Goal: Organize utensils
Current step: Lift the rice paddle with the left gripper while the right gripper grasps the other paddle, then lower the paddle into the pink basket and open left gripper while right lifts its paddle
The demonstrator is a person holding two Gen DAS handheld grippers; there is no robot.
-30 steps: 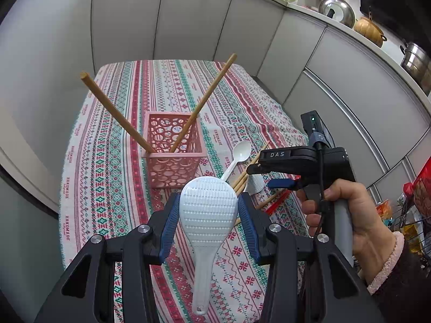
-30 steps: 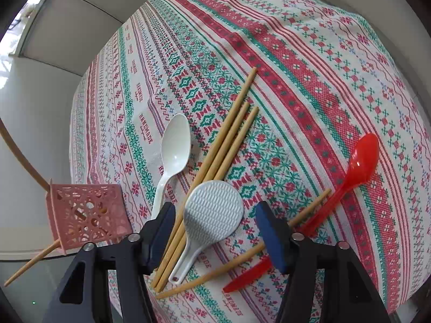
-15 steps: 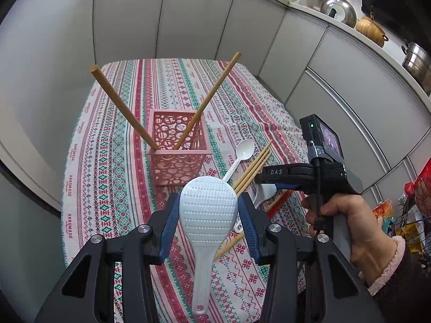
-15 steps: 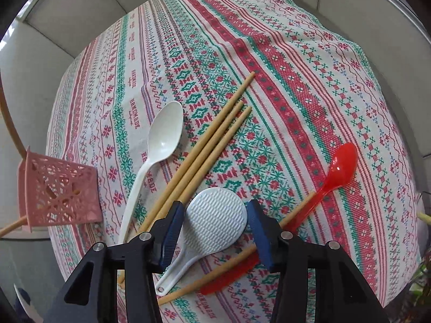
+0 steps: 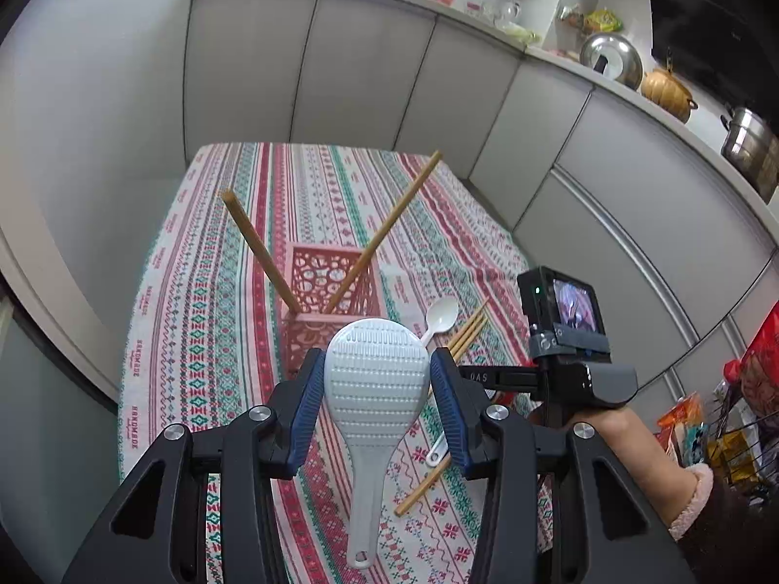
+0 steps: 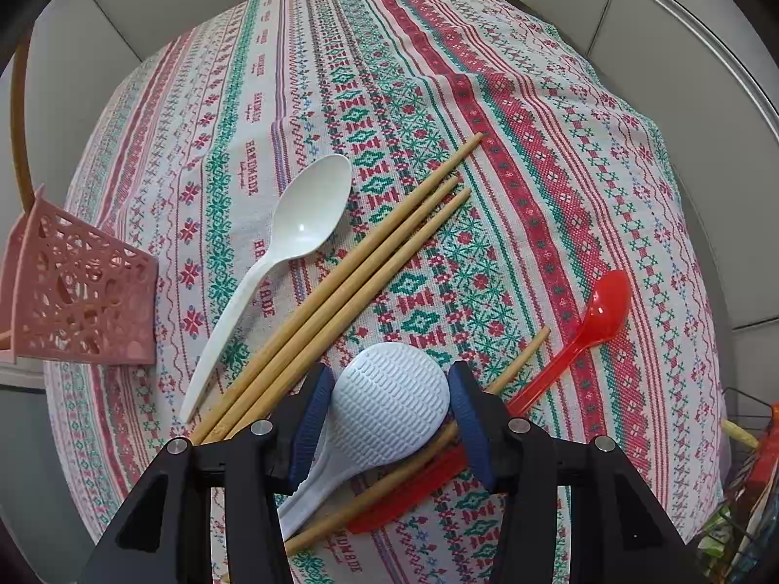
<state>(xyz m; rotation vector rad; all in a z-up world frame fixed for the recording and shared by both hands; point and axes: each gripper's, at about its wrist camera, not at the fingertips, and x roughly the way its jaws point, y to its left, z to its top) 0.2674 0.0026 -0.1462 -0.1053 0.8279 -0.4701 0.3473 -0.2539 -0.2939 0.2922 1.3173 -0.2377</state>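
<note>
A white rice paddle [image 5: 365, 486] is clenched by its head in the left gripper [image 5: 379, 389], above and just short of the pink basket [image 5: 311, 340]. To the basket's right, the right gripper [image 6: 389, 409] has just been closing on a second rice paddle [image 6: 380, 438], which lies across loose chopsticks [image 6: 341, 282]. Gripped only at its rounded edges, either paddle could pivot or slip, and the chopsticks could be dragged along.

A table draped in a red, green and white patterned tablecloth [image 5: 229, 321] stands against pale grey cabinet panels [image 5: 370, 73]. Above them, a counter ledge [image 5: 574, 56] holds a steel lid [image 5: 611, 58], pots and clutter in daylight.
</note>
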